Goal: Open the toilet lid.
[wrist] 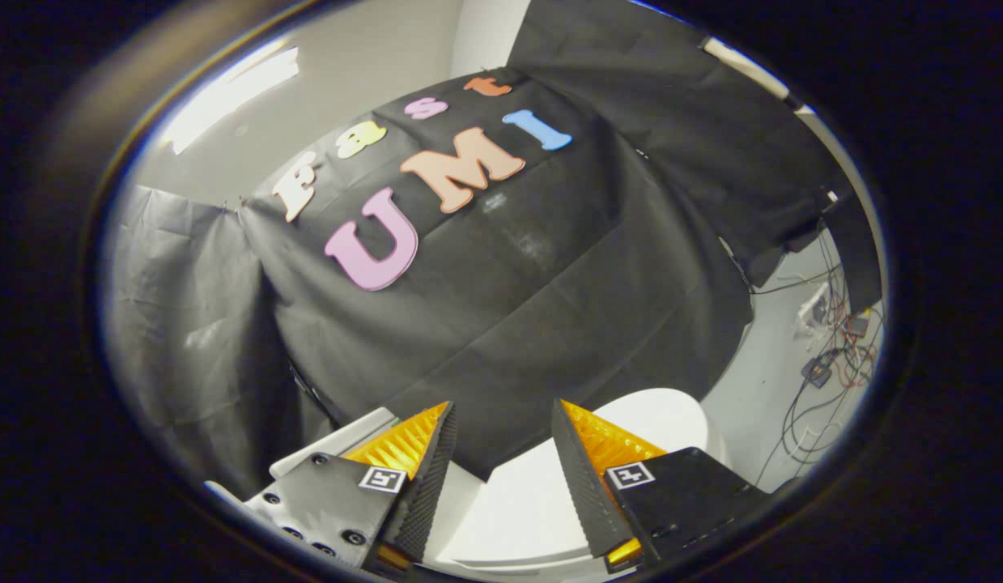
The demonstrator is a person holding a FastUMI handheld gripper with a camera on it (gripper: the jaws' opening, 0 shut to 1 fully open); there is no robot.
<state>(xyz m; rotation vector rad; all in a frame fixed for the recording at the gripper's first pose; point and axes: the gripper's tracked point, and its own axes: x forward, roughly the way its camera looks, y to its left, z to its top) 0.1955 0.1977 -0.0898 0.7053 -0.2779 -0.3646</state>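
A white toilet stands low against the black cloth wall, and its smooth white lid [533, 502] shows between and just beyond my fingers; I cannot tell how far it is raised. Part of the white tank [339, 441] shows behind the left finger. My gripper [501, 417] hovers above the toilet, tilted, with its fingers wide apart and nothing between them. The fingers are apart from the lid.
Black cloth drapes the wall ahead and to both sides. On the pale floor to the right of the toilet lies a tangle of cables and small boxes [829, 368]. A bright ceiling light [226, 93] shines high to the left.
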